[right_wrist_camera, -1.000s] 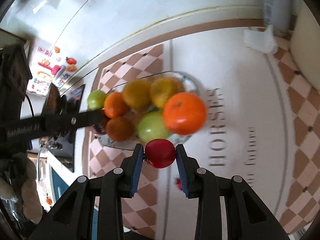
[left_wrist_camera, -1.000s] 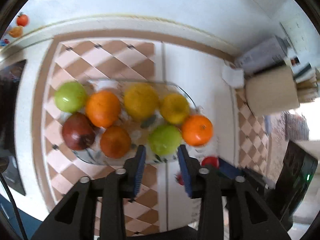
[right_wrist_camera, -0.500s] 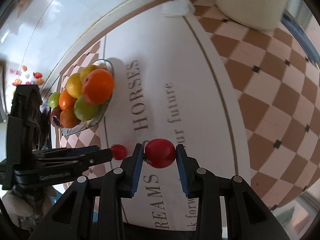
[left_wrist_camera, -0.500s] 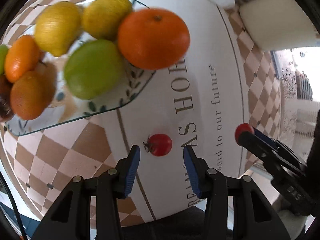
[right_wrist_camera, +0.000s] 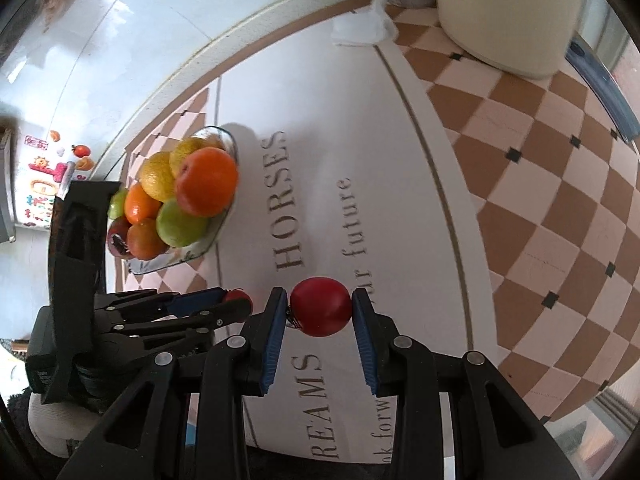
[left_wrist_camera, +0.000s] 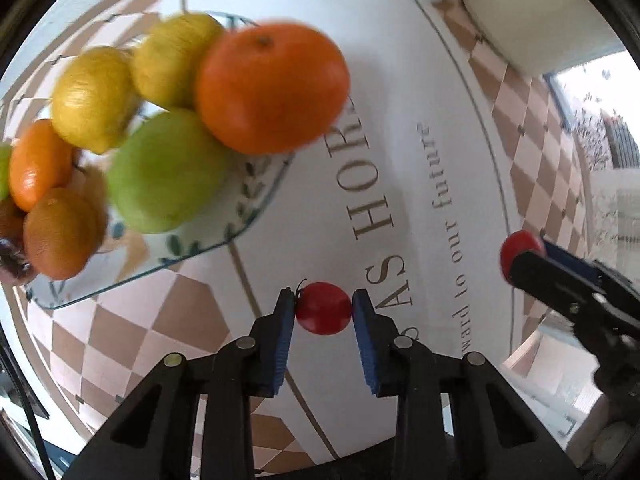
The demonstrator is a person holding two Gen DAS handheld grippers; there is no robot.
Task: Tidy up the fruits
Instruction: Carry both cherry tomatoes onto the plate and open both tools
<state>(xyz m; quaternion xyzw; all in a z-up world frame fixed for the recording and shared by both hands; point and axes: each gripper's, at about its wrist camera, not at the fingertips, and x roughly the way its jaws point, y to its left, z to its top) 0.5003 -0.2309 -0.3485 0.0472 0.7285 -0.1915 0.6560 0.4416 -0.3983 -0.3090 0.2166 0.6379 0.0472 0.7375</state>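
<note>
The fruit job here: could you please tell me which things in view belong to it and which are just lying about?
Belonging:
- small red fruit in the left gripper
- second red fruit in the right gripper
- glass bowl of oranges, lemons and green apples

Lying about:
- crumpled tissue
- cream container
- fruit stickers

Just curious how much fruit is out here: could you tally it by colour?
Orange round fruits: 3
Yellow lemon-like fruits: 2
Green round fruits: 2
Dark red round fruit: 1
Small bright-red round tomatoes: 2
Total: 10
</note>
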